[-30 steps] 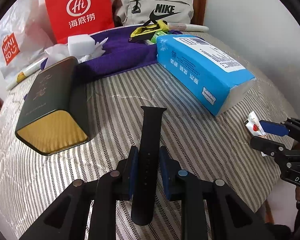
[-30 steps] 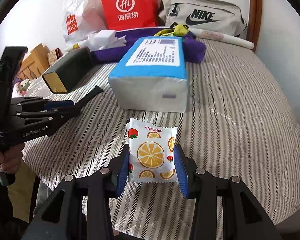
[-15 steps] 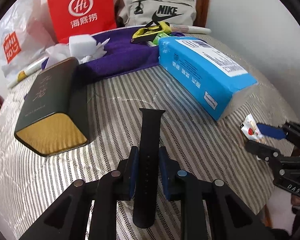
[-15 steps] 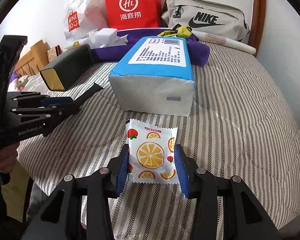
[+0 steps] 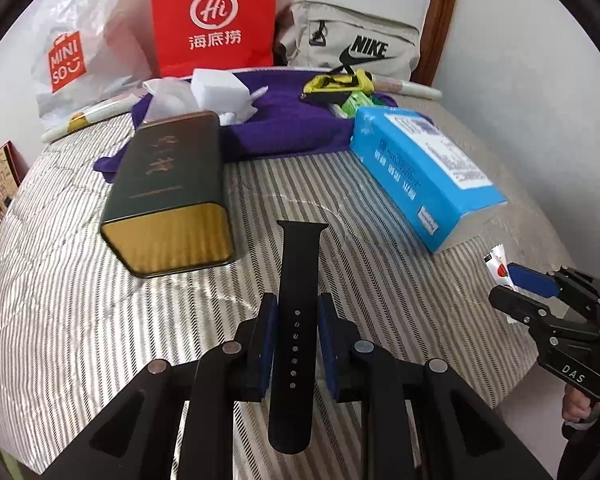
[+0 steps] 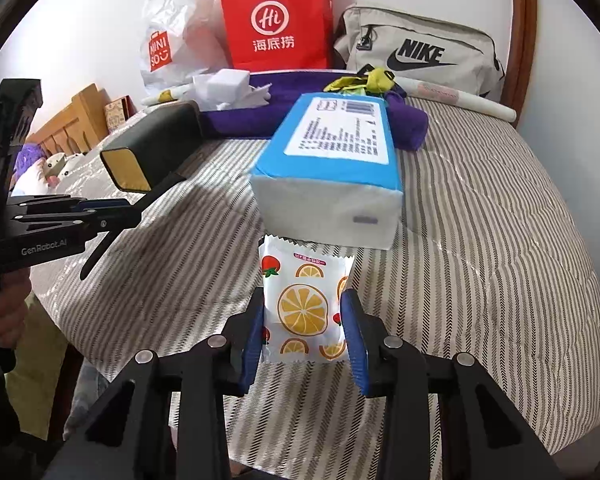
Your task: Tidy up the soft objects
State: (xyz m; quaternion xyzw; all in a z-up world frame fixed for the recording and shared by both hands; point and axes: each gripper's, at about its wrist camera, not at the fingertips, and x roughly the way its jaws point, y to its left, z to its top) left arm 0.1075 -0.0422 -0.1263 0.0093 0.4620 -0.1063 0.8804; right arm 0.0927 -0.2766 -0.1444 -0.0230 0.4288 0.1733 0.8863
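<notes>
Watch strap (image 5: 298, 312), black and flexible, is clamped between the fingers of the left tool (image 5: 296, 344), its far end jutting out over the striped bed cover (image 5: 80, 320), while the right tool (image 6: 304, 336) is closed on a small sachet (image 6: 306, 304) printed with orange slices. Over the last second both tools have moved forward over the bed: the green tin (image 5: 172, 200) on the left and the blue tissue pack (image 6: 332, 168) now loom larger and nearer, and the sachet's top edge sits just in front of the pack's near end. Neither grip has changed, so both soft items are being carried, not yet set down. That suggests the sorting is mid-transfer, probably heading toward the purple cloth (image 5: 284, 128) at the far side where other small things already lie, though the exact drop spot cannot be told
</notes>
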